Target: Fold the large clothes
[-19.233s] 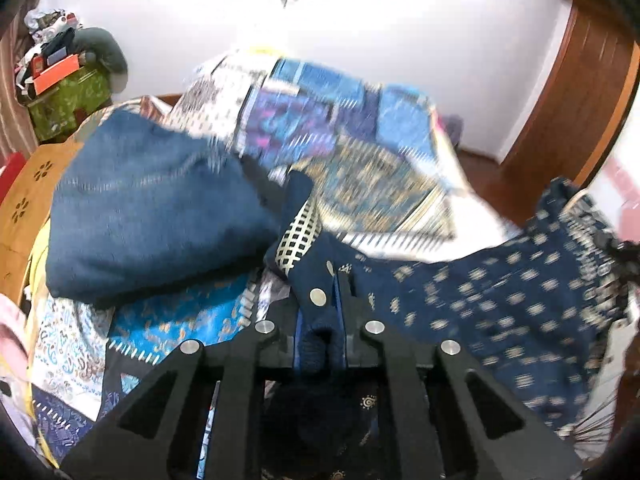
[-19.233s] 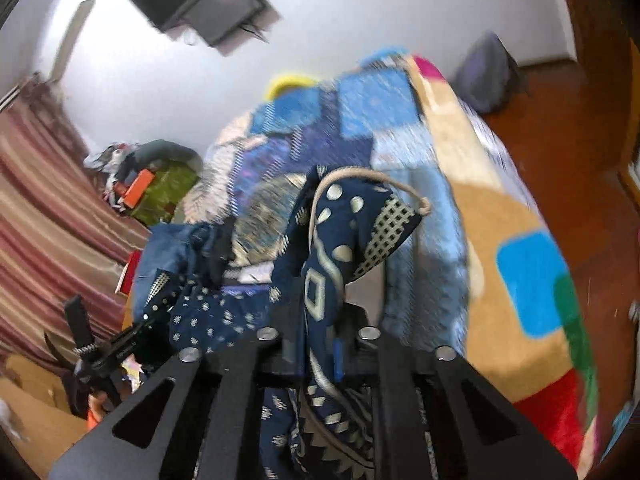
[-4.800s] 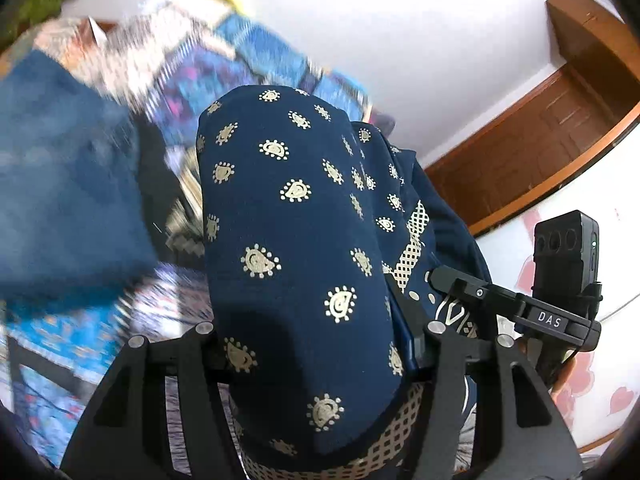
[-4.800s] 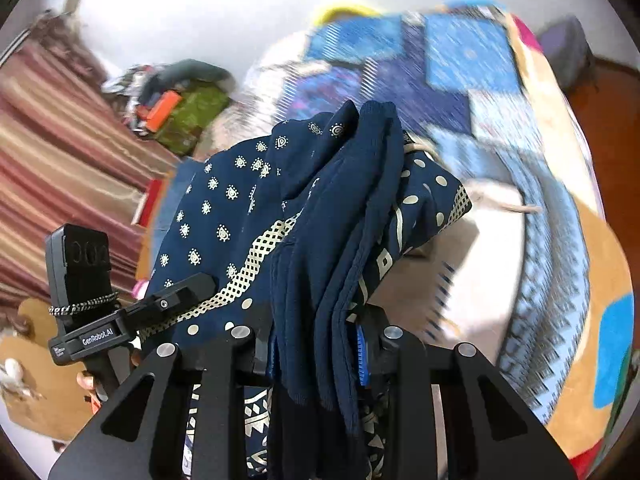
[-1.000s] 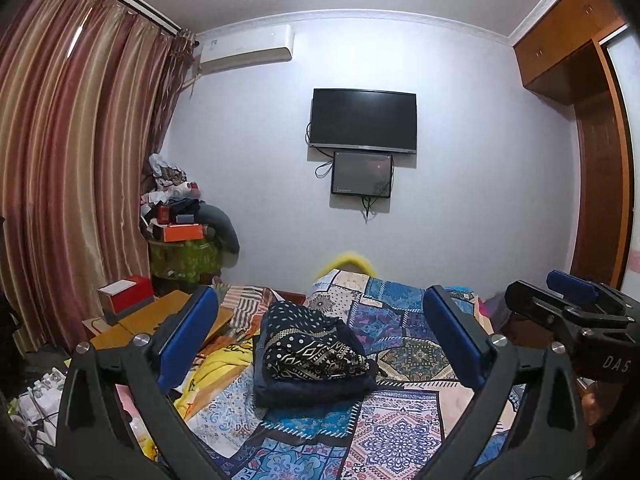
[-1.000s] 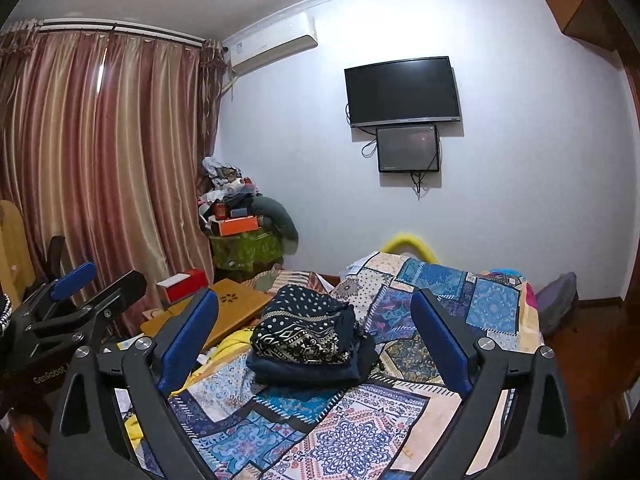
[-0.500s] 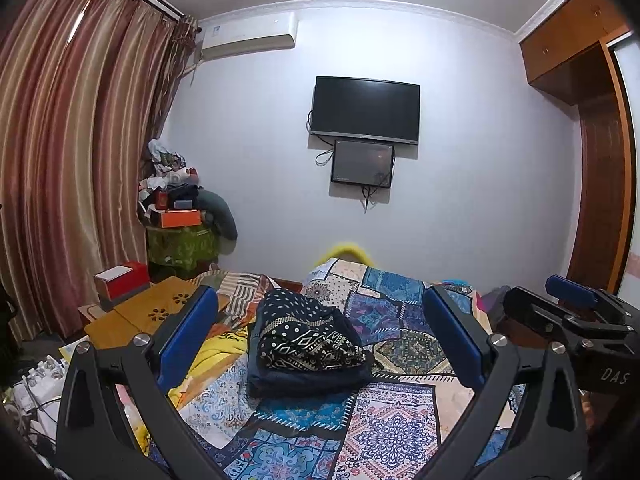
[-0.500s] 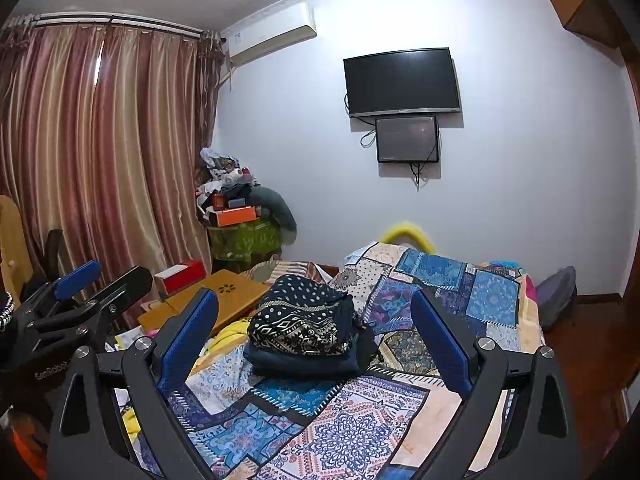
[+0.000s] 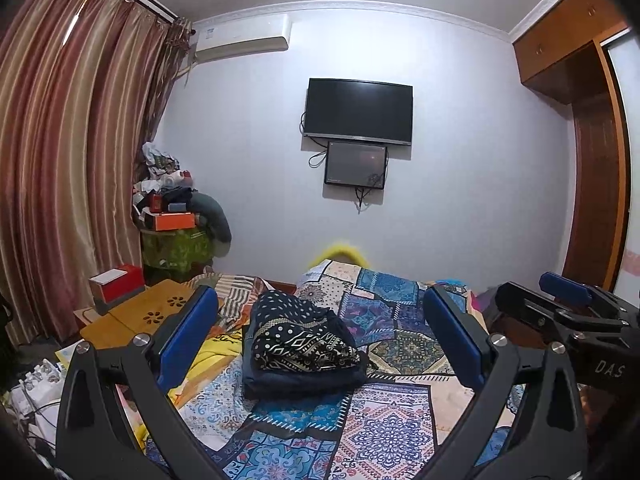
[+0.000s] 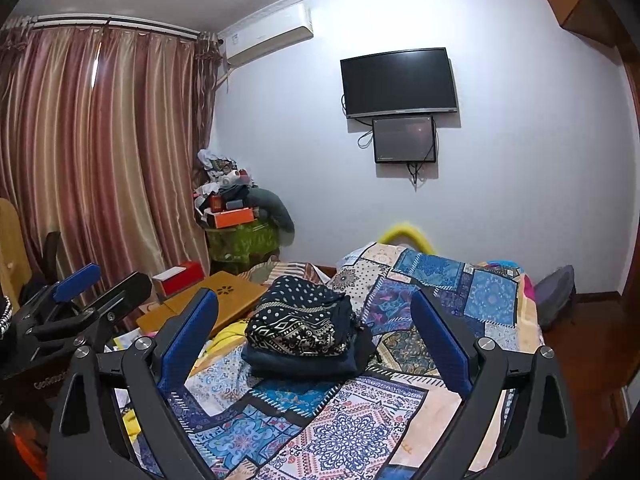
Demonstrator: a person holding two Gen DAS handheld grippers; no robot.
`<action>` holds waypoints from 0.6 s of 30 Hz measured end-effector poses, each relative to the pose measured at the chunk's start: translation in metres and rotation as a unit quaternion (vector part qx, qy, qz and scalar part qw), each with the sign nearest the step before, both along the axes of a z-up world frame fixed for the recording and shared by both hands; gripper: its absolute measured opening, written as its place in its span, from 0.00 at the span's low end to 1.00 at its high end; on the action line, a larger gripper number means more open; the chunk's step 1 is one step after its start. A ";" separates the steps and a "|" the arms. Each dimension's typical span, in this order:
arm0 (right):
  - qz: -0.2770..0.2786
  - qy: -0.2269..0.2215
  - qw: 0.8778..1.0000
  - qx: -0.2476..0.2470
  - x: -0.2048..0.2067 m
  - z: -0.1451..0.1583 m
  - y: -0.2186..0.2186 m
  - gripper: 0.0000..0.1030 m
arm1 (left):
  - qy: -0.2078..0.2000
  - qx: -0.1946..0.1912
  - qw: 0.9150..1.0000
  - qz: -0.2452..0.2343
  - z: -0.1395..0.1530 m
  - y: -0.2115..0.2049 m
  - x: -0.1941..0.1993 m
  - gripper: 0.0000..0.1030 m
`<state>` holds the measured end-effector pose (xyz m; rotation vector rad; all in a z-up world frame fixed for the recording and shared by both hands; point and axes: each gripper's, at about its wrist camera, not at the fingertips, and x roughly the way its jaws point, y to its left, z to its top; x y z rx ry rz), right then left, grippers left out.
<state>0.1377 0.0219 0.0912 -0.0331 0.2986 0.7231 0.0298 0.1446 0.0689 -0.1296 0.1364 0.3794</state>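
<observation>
Both the left claw (image 9: 320, 336) and right claw (image 10: 316, 332) gape wide, holding nothing; the folded navy patterned garment (image 9: 300, 340) tops a stack on the patchwork bedspread (image 9: 384, 432)

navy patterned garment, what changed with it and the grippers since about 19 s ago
The navy patterned garment was clamped in both grippers about 19 s ago and bunched between them about 5 s ago; now it lies folded on top of the blue folded clothes on the patchwork bedspread. The left gripper and right gripper have let go, opened and drawn back. The stack's place on the bed is unchanged over the last second.
</observation>
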 end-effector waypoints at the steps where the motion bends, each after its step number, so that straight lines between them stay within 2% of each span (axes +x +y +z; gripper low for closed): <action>1: 0.000 0.000 1.000 0.000 0.000 0.000 0.000 0.93 | -0.001 -0.002 1.000 0.001 0.000 0.001 0.000 1.00; 18: -0.003 0.002 1.000 0.000 0.002 -0.002 -0.001 0.93 | 0.002 -0.019 1.000 -0.006 -0.005 0.002 0.004 1.00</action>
